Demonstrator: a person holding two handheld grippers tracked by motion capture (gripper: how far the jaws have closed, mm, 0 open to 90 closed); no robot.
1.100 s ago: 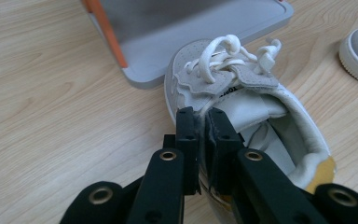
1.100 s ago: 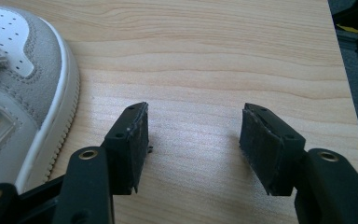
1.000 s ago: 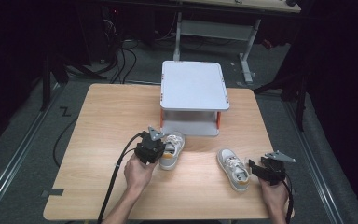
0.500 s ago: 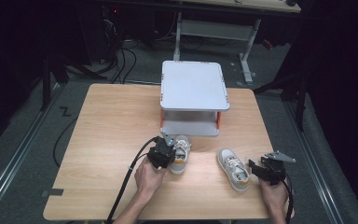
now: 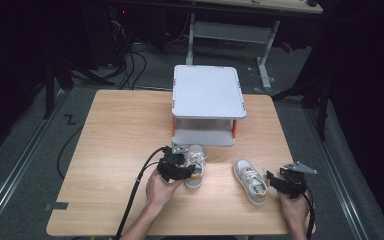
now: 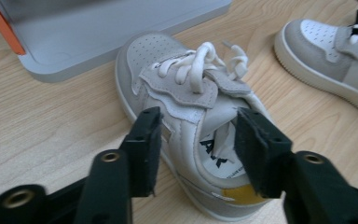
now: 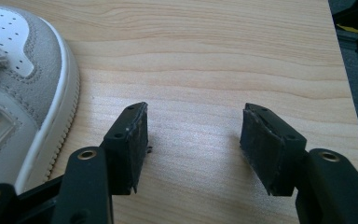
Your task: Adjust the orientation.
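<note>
At the left of the high view, the left gripper (image 5: 180,167) is seen at the heel end of a small grey-and-white shoe (image 5: 195,166), which lies on the tabletop (image 5: 115,130) just in front of the grey two-tier shelf (image 5: 207,92), its toe close to the lower tier. In the left gripper view the jaws are seen spread around the shoe's (image 6: 191,121) collar, one outside the side wall and the other over the opening by the insole; whether the pads are already pressing cannot be told, and nothing is lifted.

A closure on this soft, padded collar could be expected to fold the wall inward, so that the shoe might slip or hang toe-down. The loose laces (image 6: 205,65) could also be caught on the shelf's (image 6: 98,28) edge.

Farther right, the second shoe (image 5: 250,181) lies well apart from the shelf. The right gripper (image 5: 280,181) is held just beside its heel end, jaws wide apart over bare wood and empty. If it were closed here, the shoe's (image 7: 23,88) sole edge might merely be nudged.
</note>
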